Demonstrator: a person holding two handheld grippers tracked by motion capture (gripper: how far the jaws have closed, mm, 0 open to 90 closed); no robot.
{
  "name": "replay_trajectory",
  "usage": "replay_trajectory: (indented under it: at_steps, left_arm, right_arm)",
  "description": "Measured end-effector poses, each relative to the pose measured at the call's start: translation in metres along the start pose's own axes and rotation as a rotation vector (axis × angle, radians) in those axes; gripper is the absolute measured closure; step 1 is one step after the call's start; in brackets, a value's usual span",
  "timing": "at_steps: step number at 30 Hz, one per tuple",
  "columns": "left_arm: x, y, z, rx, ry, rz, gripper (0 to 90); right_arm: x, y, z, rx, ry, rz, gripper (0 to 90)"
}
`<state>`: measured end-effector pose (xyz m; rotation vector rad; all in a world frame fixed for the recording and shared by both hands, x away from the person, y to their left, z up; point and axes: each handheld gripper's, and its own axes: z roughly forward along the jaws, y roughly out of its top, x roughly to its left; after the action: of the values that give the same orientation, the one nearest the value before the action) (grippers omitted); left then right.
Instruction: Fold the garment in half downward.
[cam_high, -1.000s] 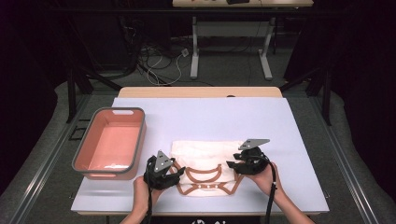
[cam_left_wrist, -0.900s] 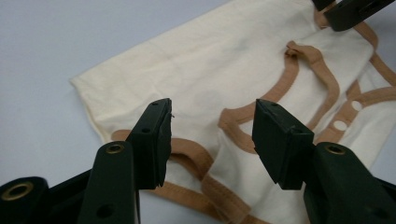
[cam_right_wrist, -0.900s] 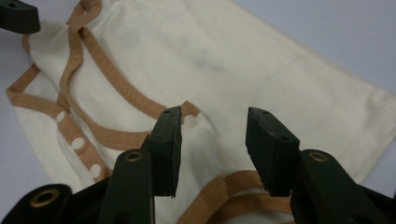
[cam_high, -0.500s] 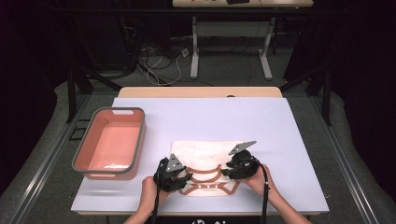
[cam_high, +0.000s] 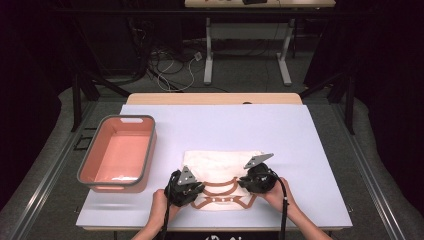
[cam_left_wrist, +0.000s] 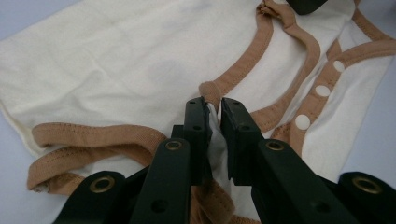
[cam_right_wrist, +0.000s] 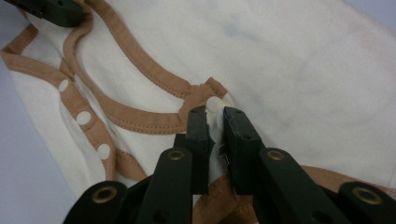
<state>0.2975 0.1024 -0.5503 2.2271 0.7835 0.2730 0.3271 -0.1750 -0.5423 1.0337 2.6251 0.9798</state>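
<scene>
A cream baby garment with tan trim and white snaps lies flat near the table's front edge. My left gripper rests on its left side, and in the left gripper view the gripper is shut on a fold of the cream cloth beside the tan neckline trim. My right gripper sits on its right side. In the right gripper view that gripper is shut on the cloth just below a white snap.
A pink tub with a grey rim stands at the table's left. The white tabletop stretches behind the garment, its front edge close to the person's hands. Desk legs and cables lie on the floor beyond.
Both grippers have drawn inward toward each other and slightly toward the front edge, dragging the garment's shoulders in. The tub has not moved.
</scene>
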Motion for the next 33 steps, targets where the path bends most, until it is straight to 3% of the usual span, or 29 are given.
replay_trajectory:
  at_steps: [8, 19, 28, 33]
  left_arm:
    - [-0.002, -0.002, -0.010, -0.026, -0.013, 0.016, 80.1]
    - [-0.007, -0.007, -0.020, -0.028, -0.037, 0.081, 78.7]
    - [-0.016, -0.011, -0.028, 0.017, -0.070, 0.131, 73.1]
    - [-0.023, -0.012, -0.034, 0.042, -0.087, 0.139, 65.0]
  right_arm:
    - [0.006, 0.000, -0.012, -0.032, -0.006, -0.037, 80.5]
    - [0.022, -0.007, -0.025, -0.055, 0.002, -0.094, 79.4]
    - [0.030, -0.018, -0.037, -0.053, 0.048, -0.090, 76.9]
    - [0.035, -0.025, -0.046, -0.066, 0.089, -0.090, 68.6]
